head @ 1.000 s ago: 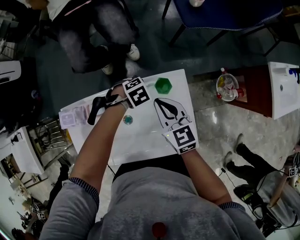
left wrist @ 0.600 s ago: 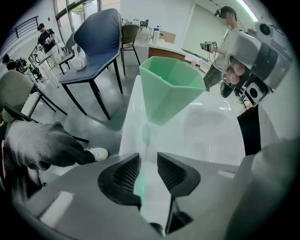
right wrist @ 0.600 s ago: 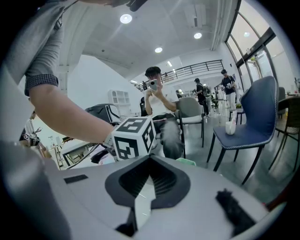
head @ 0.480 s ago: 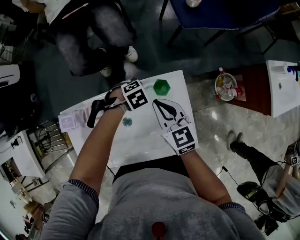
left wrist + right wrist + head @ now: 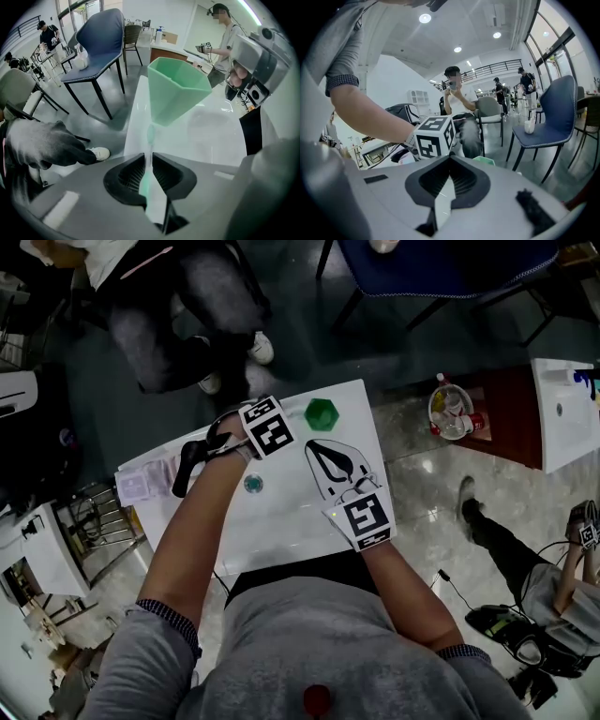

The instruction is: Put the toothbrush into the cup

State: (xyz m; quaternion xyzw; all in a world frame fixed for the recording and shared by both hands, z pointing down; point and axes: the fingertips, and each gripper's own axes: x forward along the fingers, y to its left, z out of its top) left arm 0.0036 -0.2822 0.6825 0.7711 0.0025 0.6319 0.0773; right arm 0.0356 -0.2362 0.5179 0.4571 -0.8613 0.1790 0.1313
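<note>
Tabletop [image 5: 281, 526], white, bears the faceted green plastic cup [image 5: 322, 413] in our head view, with the right gripper [image 5: 314, 446] near it. In the left gripper [image 5: 149, 158] view we see jaws that have just been closing and now pinch the translucent green toothbrush [image 5: 150, 136], its head toward the cup. In the right gripper view we find its jaws together, empty.

Bare worktop [image 5: 281, 521] between the 2 forearms, from the near edge to mid-depth, gives open passage. At the far edge the green cup [image 5: 322, 413] stands with its mouth unblocked. The left tool [image 5: 150, 158], jaws just closing on the toothbrush [image 5: 150, 134], crowds the cup's left. The right tool [image 5: 317, 450] lies just short of its near side. 1 small teal disc [image 5: 253, 484], possibly a cap, sits left of centre.
</note>
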